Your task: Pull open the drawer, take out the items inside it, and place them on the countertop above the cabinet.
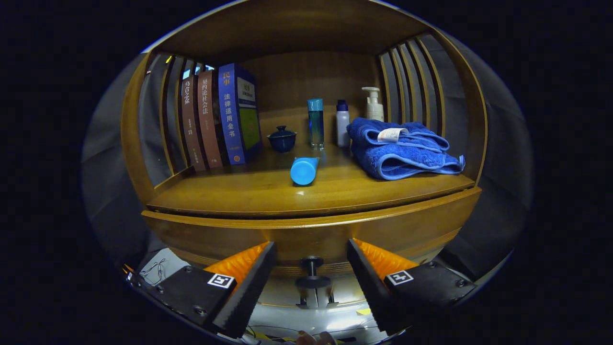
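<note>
Wooden cabinet point(306, 230) takes up nearly everything ahead of the gripper: a slatted shelf bay on top, its countertop point(268, 191) below that, and the closed drawer point(407, 232) front at 6 o'clock from the shelf. On the countertop, at 3 o'clock, lies a folded blue towel point(402, 148); at 9 o'clock stand three books point(218, 117). Between them are a pump bottle point(373, 103), a white bottle with a dark cap point(342, 123), a tall teal bottle point(315, 123), a small lidded blue cup point(282, 139), and a light-blue tube point(305, 170) lying on its side nearest the front edge.

The gripper point(311, 275) is spread wide, holding nothing, its black fingers point(251, 282) on either side of the dark drawer knob point(312, 274), which sits between them and apart from both pads. Whatever is inside the drawer is hidden.

Risks, as I judge them: the knob is small and round, so closing off-centre could let it slip out. Pulling at an angle may jam the drawer. Later, the crowded counter leaves little free space, and the lying tube could roll off if nudged.
</note>
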A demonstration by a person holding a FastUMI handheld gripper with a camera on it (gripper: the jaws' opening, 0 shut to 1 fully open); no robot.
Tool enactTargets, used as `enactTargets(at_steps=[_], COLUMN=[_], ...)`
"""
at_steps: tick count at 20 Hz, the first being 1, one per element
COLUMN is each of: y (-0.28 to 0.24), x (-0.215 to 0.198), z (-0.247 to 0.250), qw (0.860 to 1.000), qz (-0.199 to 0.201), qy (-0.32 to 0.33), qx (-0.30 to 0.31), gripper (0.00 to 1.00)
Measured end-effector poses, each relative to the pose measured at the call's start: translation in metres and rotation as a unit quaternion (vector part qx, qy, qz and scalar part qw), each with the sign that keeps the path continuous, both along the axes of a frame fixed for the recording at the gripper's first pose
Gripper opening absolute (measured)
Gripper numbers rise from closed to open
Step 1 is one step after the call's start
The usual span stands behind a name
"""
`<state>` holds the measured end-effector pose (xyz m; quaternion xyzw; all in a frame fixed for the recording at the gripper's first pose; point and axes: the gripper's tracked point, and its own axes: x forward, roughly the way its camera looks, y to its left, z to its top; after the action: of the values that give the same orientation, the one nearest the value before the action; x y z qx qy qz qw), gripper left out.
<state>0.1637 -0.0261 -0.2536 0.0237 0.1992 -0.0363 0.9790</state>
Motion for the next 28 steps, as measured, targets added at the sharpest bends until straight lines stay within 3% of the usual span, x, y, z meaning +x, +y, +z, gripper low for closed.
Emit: enactTargets(at_steps=[17, 23, 28], y=[0.007, 0.006, 0.009], x=[-0.007, -0.021, -0.051], z=[0.023, 0.092, 0.177], qw=[1.0, 0.998, 0.99], qz=[0.013, 0.021, 0.027], qy=[-0.006, -0.059, -0.138], qx=[-0.007, -0.013, -0.032], gripper=[0.99, 0.99, 0.99])
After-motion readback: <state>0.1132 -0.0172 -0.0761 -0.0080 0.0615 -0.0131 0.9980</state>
